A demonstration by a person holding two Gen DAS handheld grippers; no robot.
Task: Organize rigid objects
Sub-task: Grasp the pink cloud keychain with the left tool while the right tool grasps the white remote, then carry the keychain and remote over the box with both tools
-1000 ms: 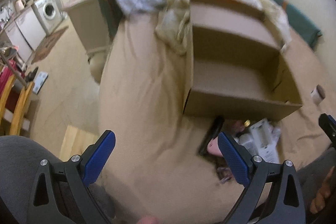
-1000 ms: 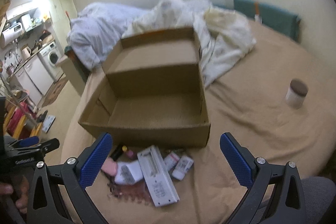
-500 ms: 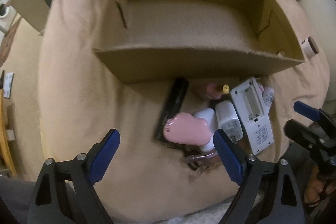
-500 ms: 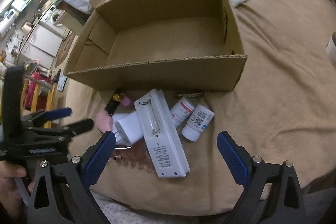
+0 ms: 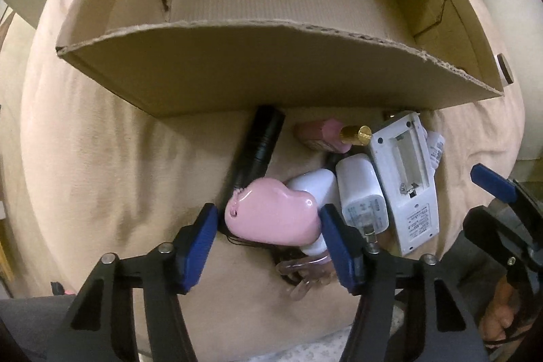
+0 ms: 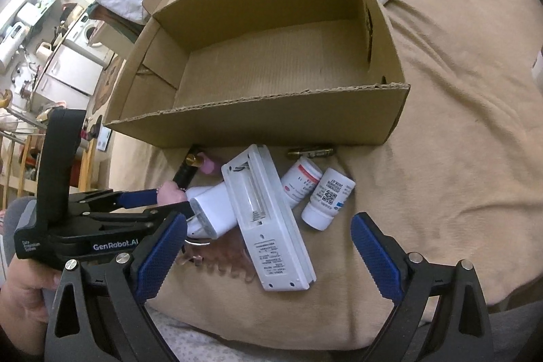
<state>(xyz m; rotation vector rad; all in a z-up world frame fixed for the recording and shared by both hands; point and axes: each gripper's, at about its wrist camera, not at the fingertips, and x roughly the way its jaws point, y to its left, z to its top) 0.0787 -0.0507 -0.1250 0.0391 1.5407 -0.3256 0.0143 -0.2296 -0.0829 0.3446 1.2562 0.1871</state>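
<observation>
Pink heart-shaped case [image 5: 271, 219] is the first thing I'm going for, it sits at the near left end of the little pile on the bed [image 5: 101, 178], just in front of the cardboard box [image 5: 271, 77]. My left hand-held gripper [image 5: 268, 236] is over it with the jaws closing, the case sits between the blue pads, and as far as I can see they aren't pressing on it yet. So I'd call this the grab step, nothing's in the box so far.

Right hand-held gripper [image 6: 268, 246] is wide open, hovering over the white remote [image 6: 268, 223], holding nothing.

Next move, I reckon: finish the squeeze, lift clean so the white charger [image 5: 363, 192] touching the case doesn't drag along, then clear the box's near wall and drop it in.
</observation>
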